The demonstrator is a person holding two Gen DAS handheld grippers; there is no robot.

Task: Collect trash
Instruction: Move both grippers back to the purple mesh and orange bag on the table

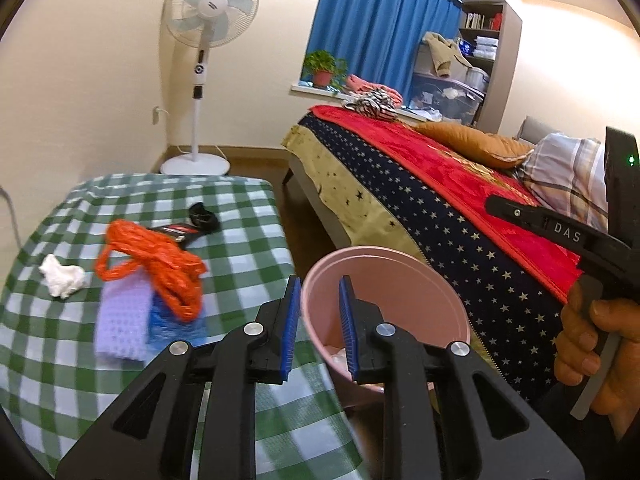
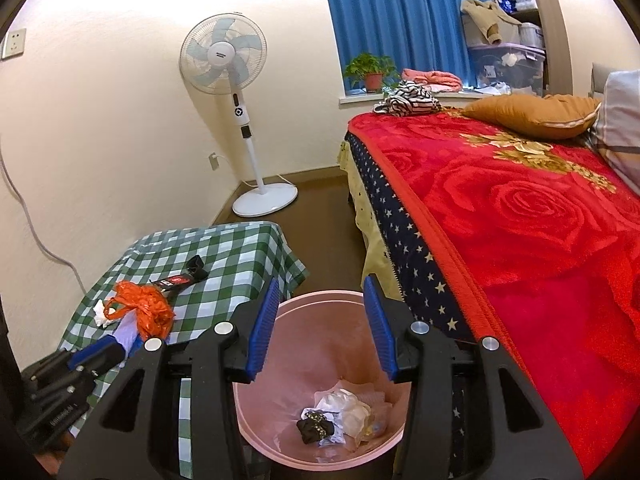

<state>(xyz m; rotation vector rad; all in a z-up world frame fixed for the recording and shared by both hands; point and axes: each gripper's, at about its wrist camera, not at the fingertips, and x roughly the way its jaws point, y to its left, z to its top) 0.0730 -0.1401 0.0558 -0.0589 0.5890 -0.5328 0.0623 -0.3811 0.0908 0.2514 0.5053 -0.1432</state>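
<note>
On the checked table [image 1: 60, 340] lay a white crumpled tissue [image 1: 62, 275], an orange plastic bag [image 1: 152, 264] and a black wrapper [image 1: 188, 226], still uncollected. The left gripper [image 1: 320, 320] stood slightly parted and empty near the table's edge. The pink bin [image 2: 320, 380], between table and bed [image 2: 540, 240], already held scraps. Over it the right gripper [image 2: 322, 324] hung open, holding nothing. It seemed a drop was done; the next move would call for reaching back to the table's litter.

A white standing fan [image 2: 236, 76] rises far beyond the fingers. A potted plant [image 2: 370, 70] sits before blue curtains [image 2: 396, 20]. The red-blanketed bed [image 2: 520, 220] lies right of the fingers
</note>
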